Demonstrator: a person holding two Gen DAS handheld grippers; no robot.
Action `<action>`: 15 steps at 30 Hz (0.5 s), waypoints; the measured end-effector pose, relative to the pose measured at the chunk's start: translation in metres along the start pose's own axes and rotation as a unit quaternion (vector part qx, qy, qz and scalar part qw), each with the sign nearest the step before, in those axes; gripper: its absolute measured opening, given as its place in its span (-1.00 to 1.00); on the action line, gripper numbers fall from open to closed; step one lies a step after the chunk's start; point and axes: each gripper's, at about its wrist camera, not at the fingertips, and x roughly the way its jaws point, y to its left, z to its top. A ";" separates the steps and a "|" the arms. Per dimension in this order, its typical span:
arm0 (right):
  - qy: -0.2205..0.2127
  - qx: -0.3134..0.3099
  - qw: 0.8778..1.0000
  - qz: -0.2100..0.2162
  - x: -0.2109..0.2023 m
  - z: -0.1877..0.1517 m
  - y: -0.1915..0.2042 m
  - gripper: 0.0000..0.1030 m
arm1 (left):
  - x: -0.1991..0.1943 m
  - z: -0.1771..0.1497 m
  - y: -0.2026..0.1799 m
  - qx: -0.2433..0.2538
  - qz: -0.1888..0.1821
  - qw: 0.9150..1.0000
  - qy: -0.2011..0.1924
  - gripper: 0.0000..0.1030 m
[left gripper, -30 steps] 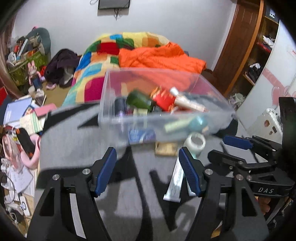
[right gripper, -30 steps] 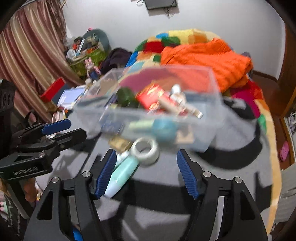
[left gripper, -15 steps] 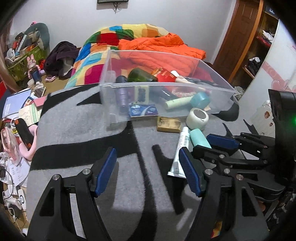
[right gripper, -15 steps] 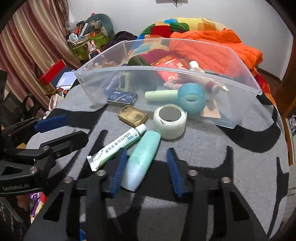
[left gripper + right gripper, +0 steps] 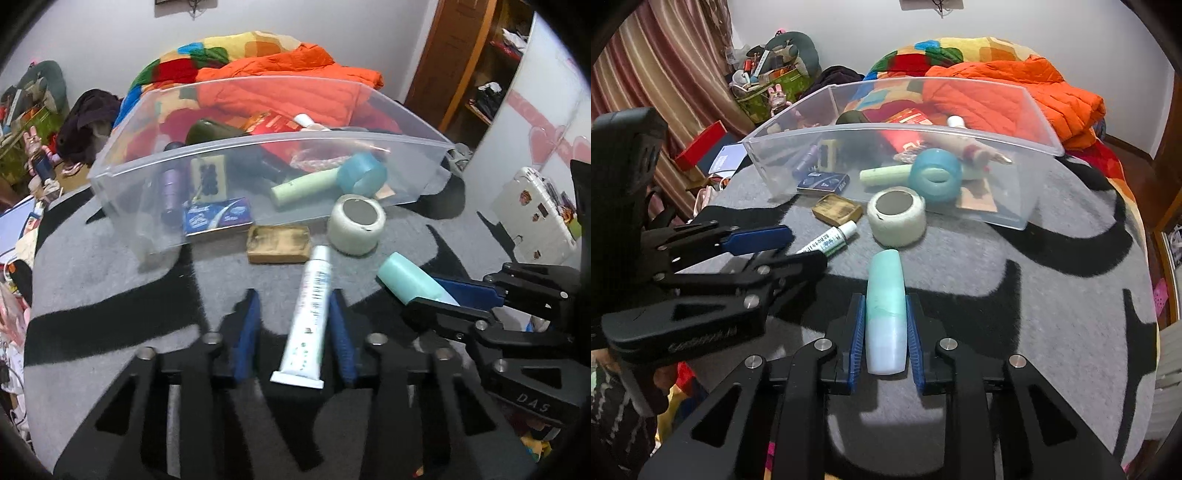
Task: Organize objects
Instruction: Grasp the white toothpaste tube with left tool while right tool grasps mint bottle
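Note:
On the grey and black blanket lies a white tube (image 5: 308, 314), between the blue pads of my left gripper (image 5: 293, 301). Those jaws are closing; a gap still shows on the tube's left side. My right gripper (image 5: 884, 299) is closing too, and both its pads press on a mint-green bottle (image 5: 886, 321) lying on the blanket. Seen from the other camera, the bottle (image 5: 404, 277) sits in the right gripper (image 5: 421, 295), and the tube (image 5: 829, 240) pokes out of the left gripper (image 5: 807, 247). Behind them stands a clear plastic bin (image 5: 295, 139) holding several items.
A white tape roll (image 5: 356, 223) and a brown tin (image 5: 277, 243) lie just in front of the bin. An orange jacket (image 5: 1015, 92) and a patchwork quilt lie behind it. Clutter fills the floor at left; a white suitcase (image 5: 532, 214) stands at right.
Both grippers came down and forward to the blanket. The right jaws narrowed onto the mint-green bottle. The left jaws narrowed around the white tube.

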 end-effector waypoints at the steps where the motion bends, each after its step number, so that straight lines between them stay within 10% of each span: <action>1: -0.001 0.002 1.000 0.000 -0.002 -0.001 -0.002 -0.62 | 0.000 0.000 -0.001 0.005 -0.002 1.000 0.000 -0.58; 15: -0.033 0.023 0.999 0.001 -0.029 0.003 -0.015 -0.62 | -0.017 -0.011 -0.013 0.009 -0.008 1.000 -0.016 -0.68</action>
